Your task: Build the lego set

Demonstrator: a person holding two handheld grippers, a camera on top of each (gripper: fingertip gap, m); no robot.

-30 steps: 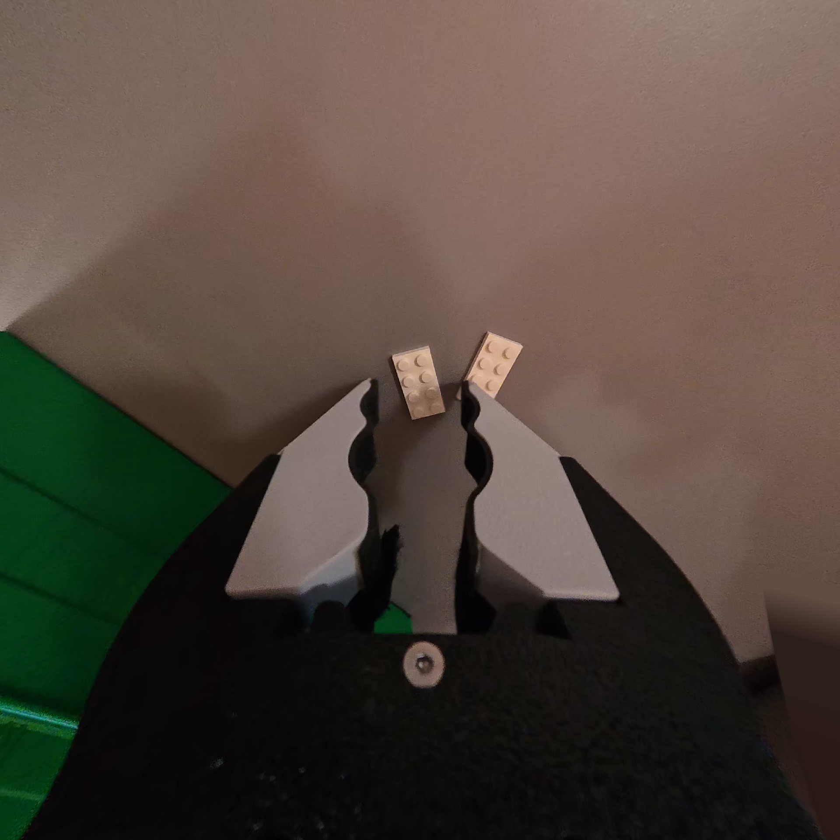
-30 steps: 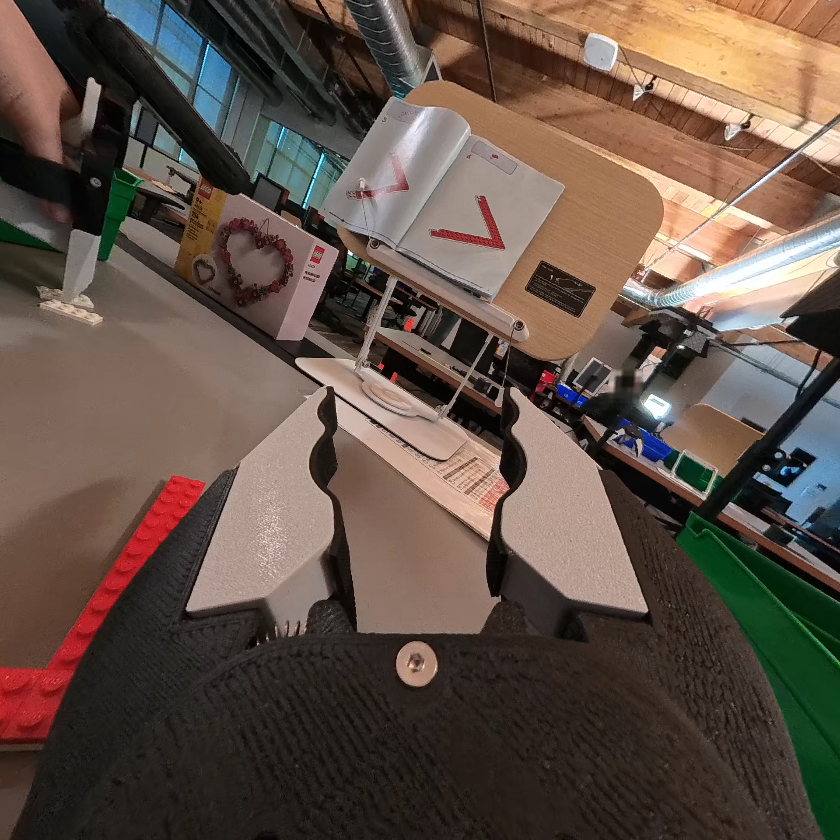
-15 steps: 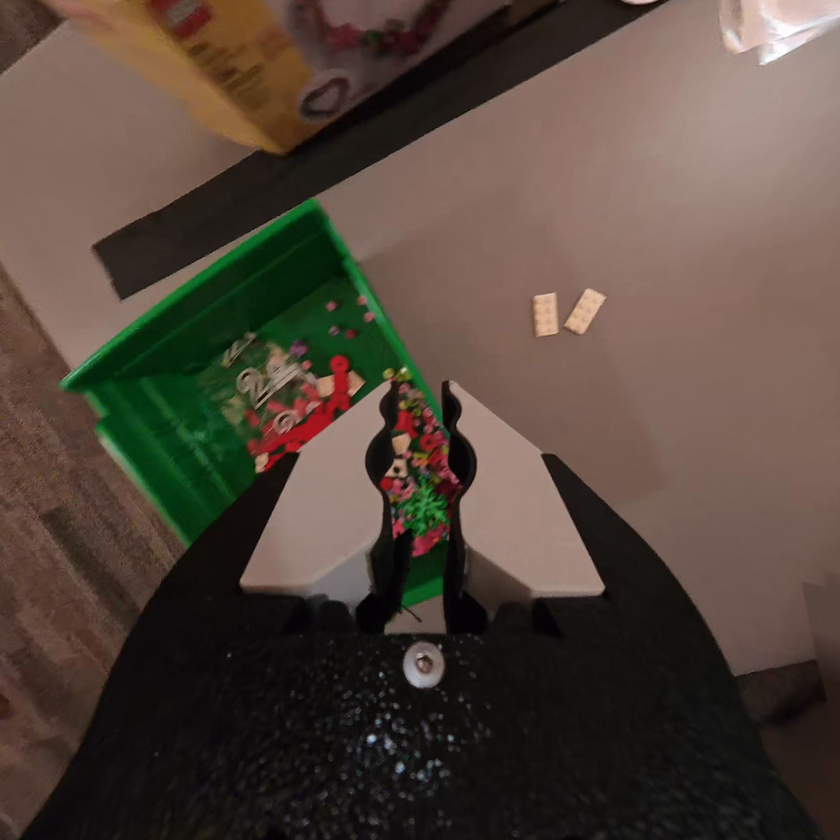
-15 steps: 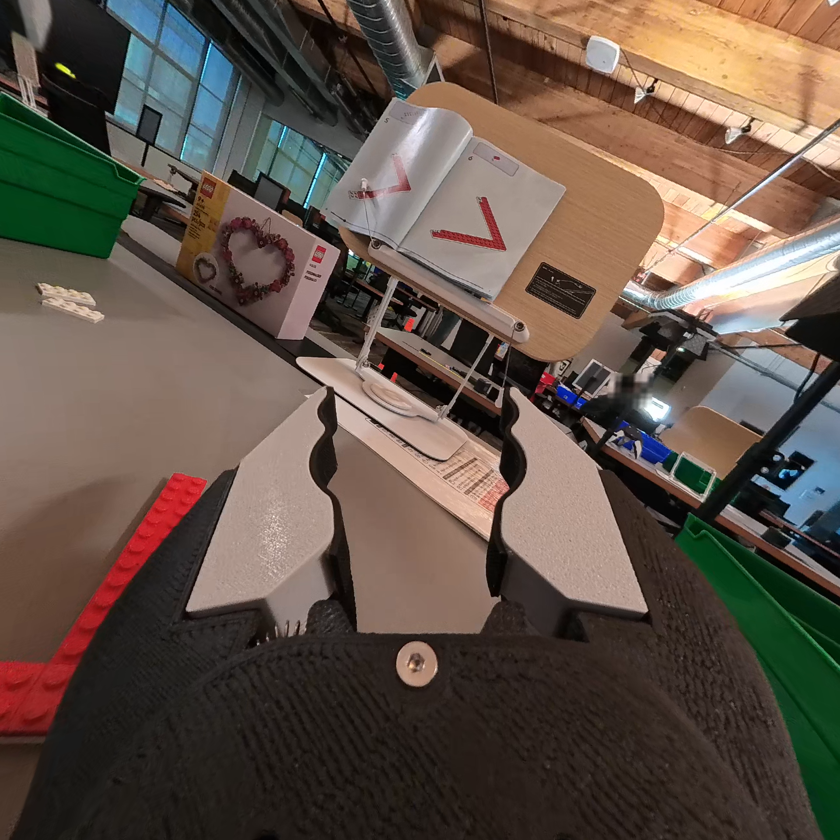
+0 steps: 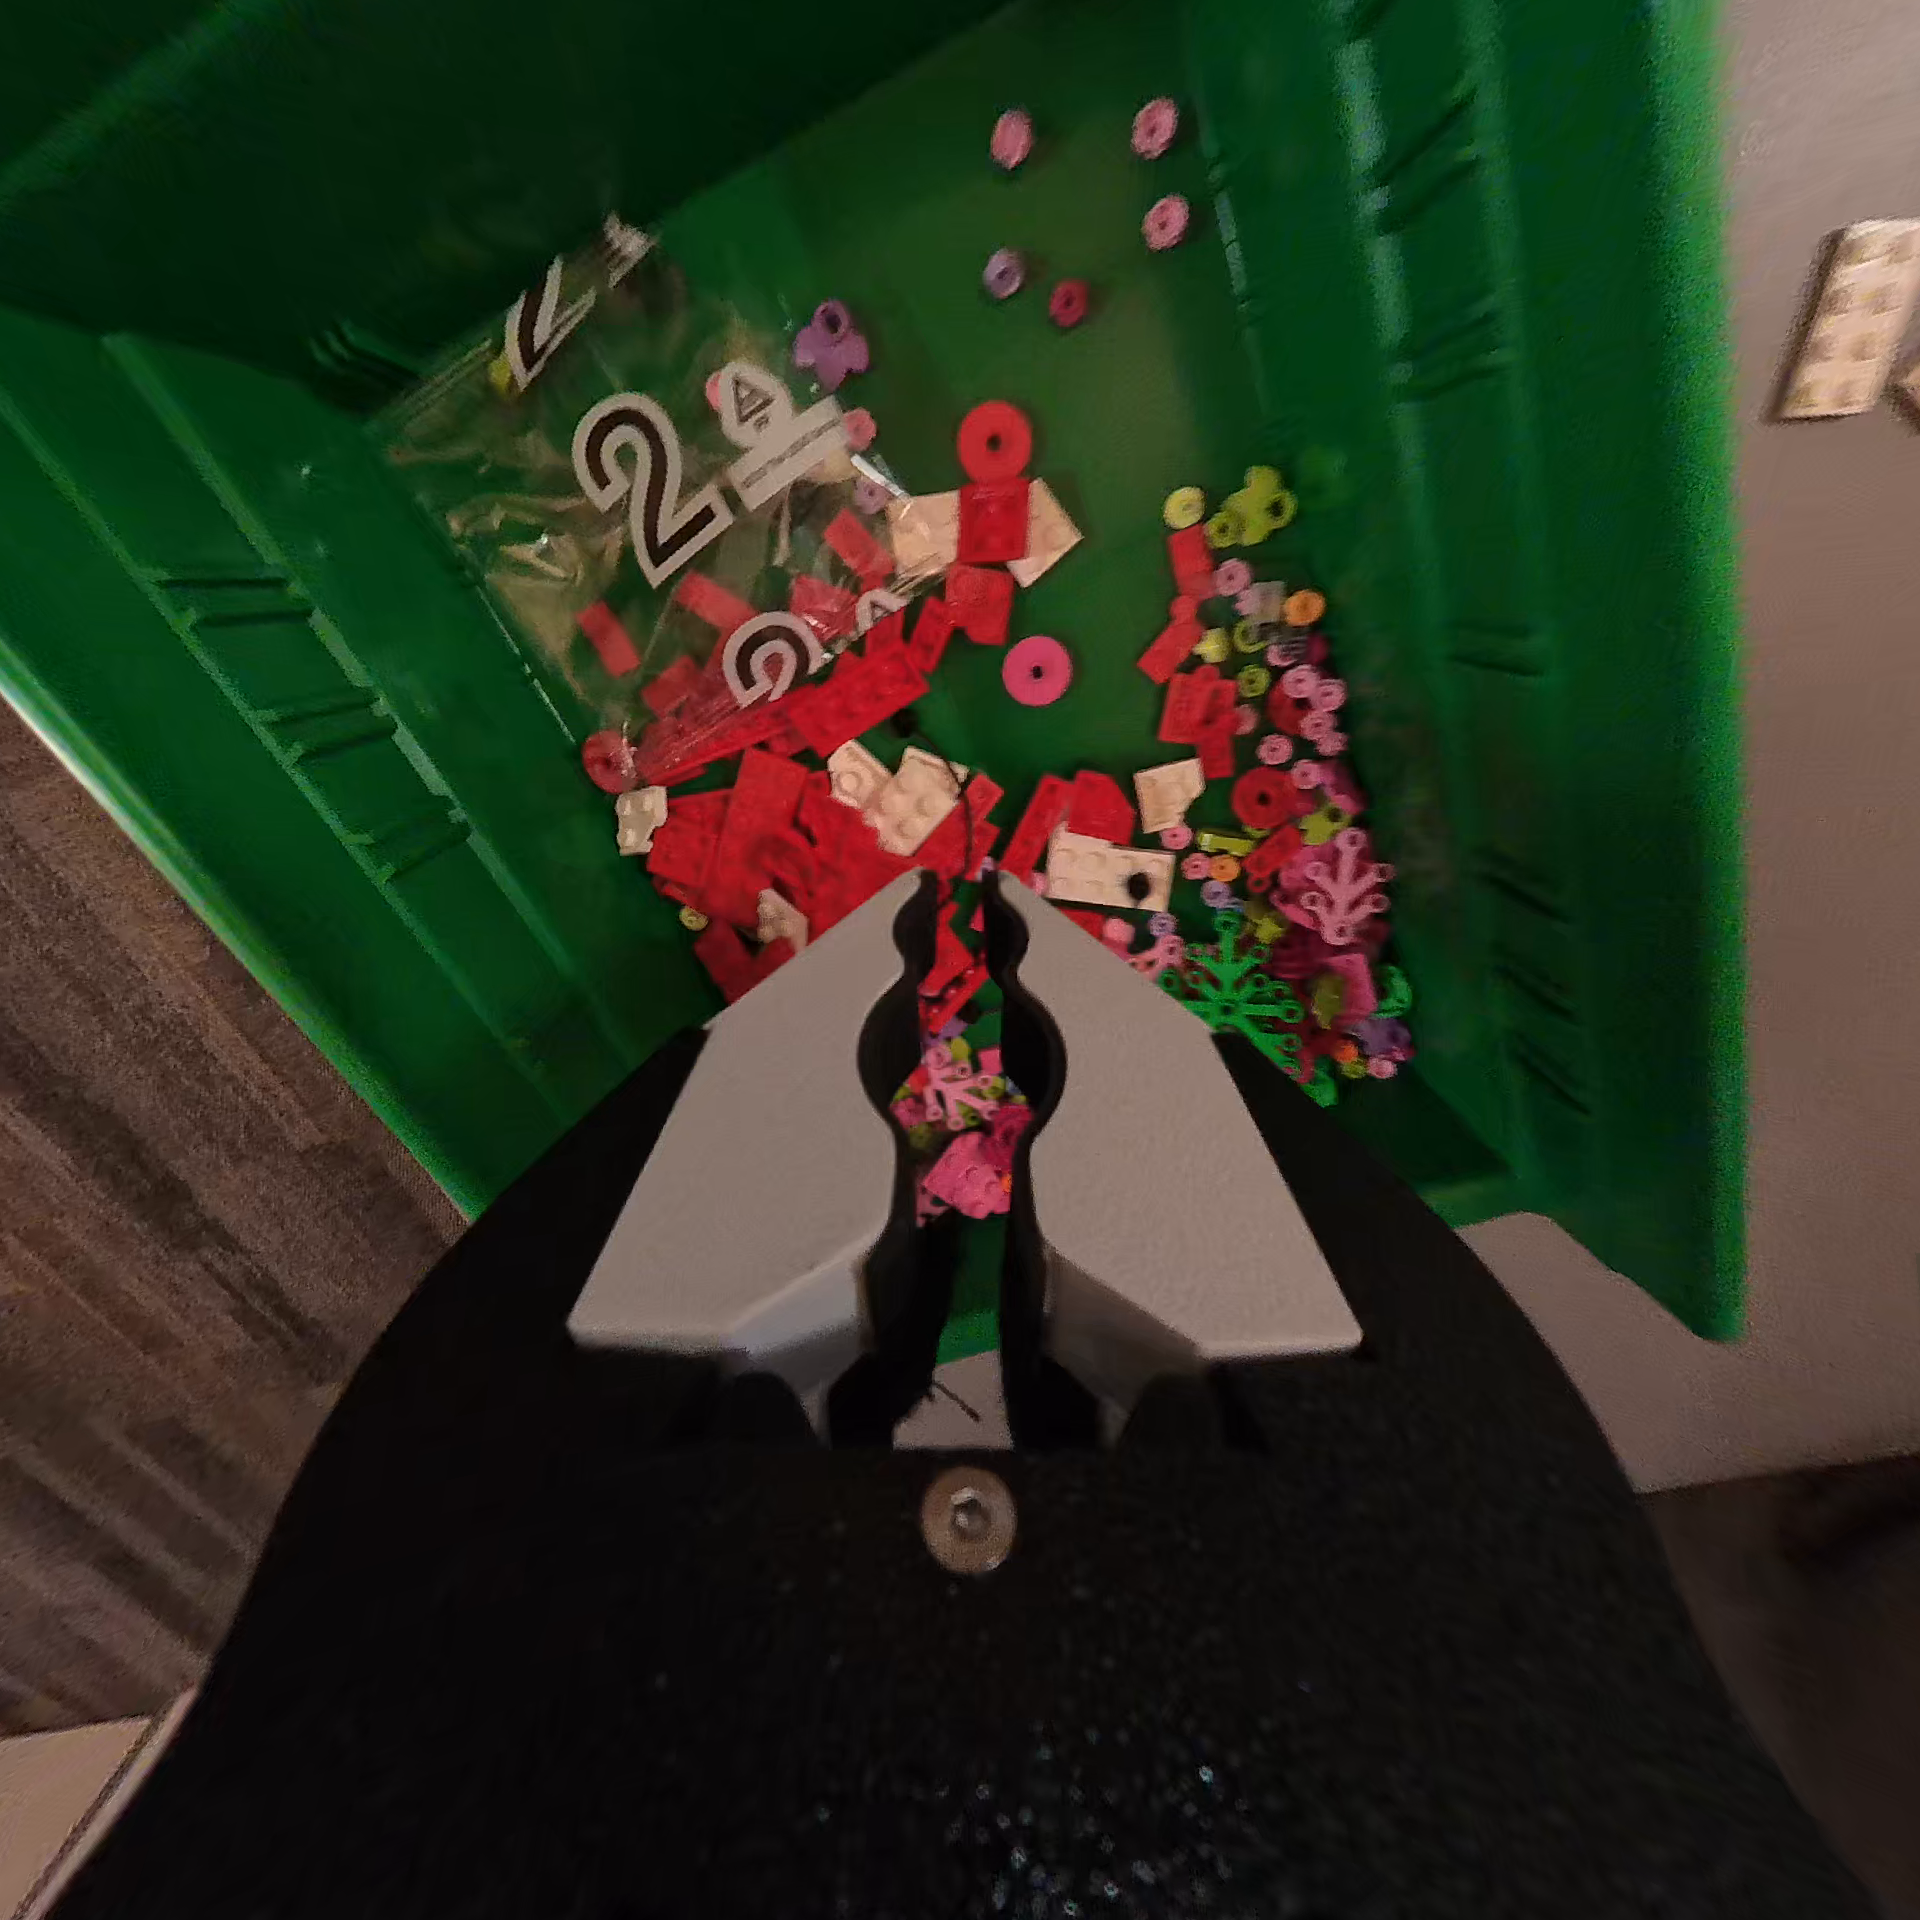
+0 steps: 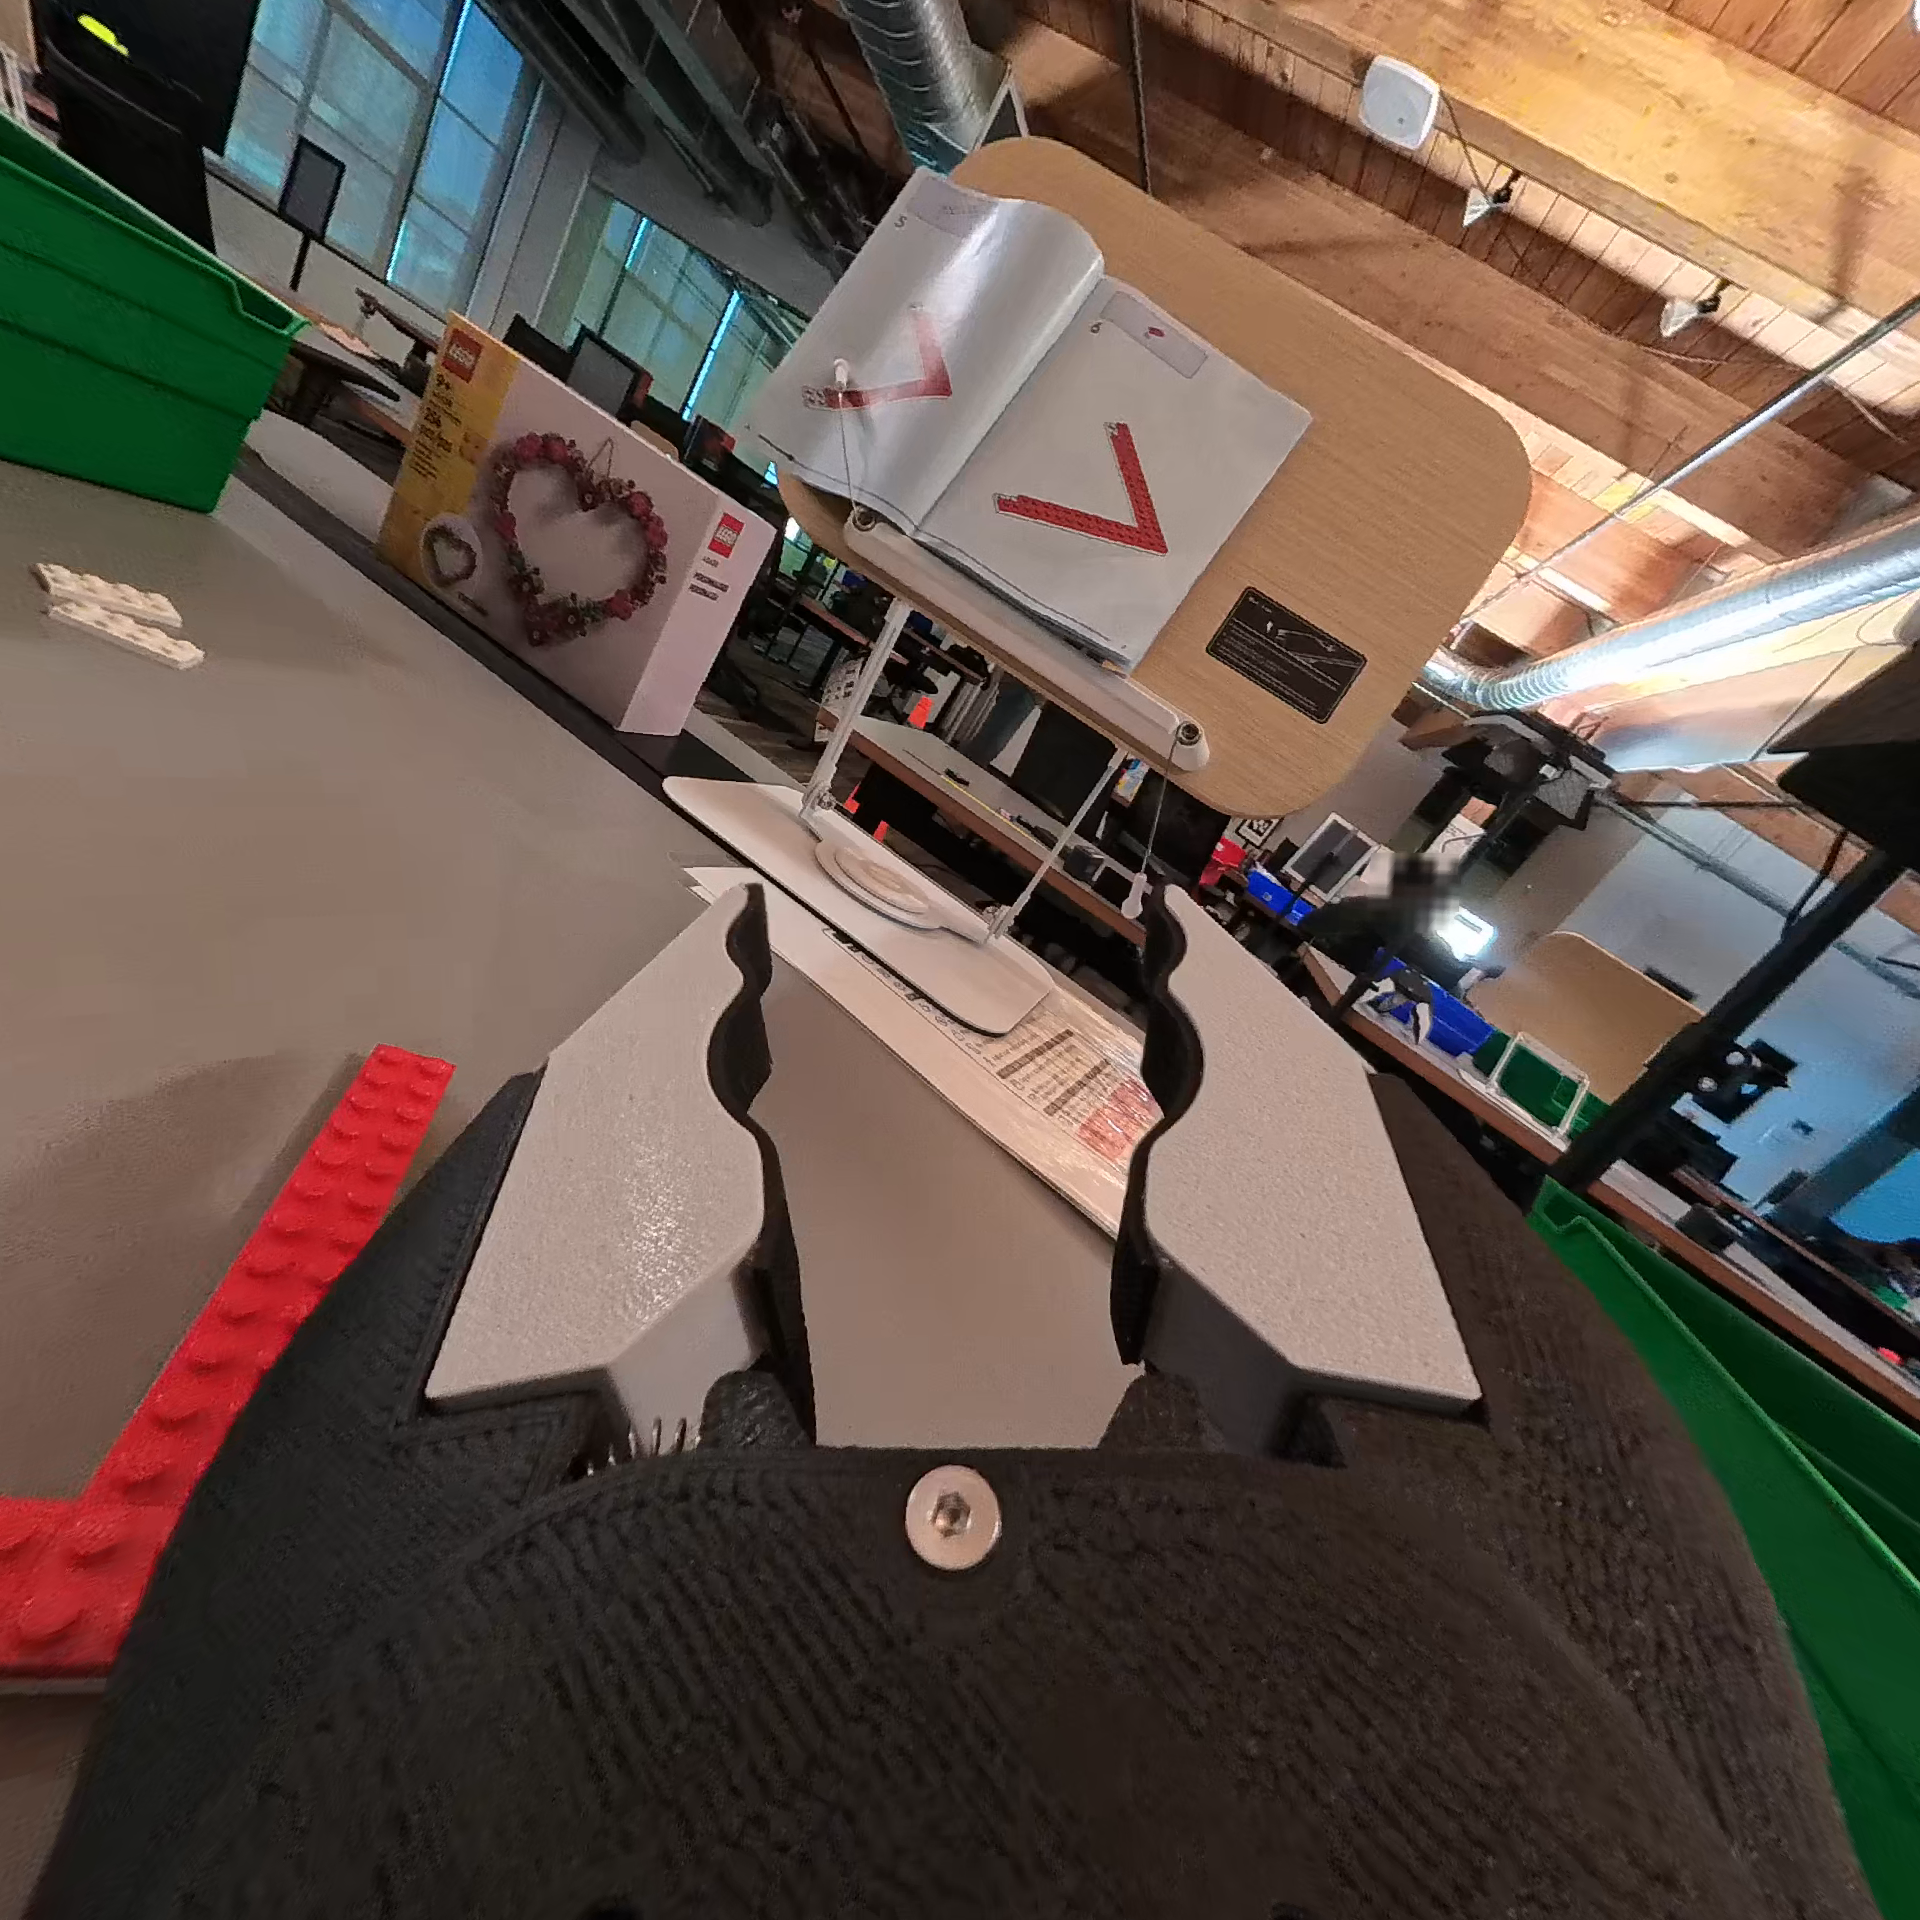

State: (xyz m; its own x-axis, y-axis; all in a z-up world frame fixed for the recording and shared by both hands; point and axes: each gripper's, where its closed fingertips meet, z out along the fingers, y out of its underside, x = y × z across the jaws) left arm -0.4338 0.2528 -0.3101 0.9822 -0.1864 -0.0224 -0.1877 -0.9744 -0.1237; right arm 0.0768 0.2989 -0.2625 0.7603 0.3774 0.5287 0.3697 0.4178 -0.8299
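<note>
In the left wrist view my left gripper point(image 5: 958, 881) hovers over a green bin point(image 5: 1507, 520), its jaws nearly together and empty. The bin holds loose red plates point(image 5: 769, 831), white plates point(image 5: 1107, 873), pink and green flower pieces point(image 5: 1320, 904) and clear numbered bags point(image 5: 644, 499). A white plate point(image 5: 1849, 322) lies on the table beyond the bin's right wall. In the right wrist view my right gripper point(image 6: 951, 904) is open and empty just above the grey table. A red V-shaped plate assembly point(image 6: 260, 1299) lies at its lower left. Two white plates point(image 6: 114, 618) lie far left.
The set's box point(image 6: 582, 551) stands at the table's far edge. An open instruction booklet point(image 6: 1039, 436) sits on a wooden stand. The left green bin point(image 6: 125, 343) stands at the far left, and another green bin point(image 6: 1766, 1403) at the right. Carpet floor point(image 5: 156, 1143) shows left of the bin. My hands' fingertips stand some 50 cm from each other.
My left gripper has left the two white plates on the table, swung over the green bin and come lower above the loose pieces, its jaws narrowing. The right gripper has not moved.
</note>
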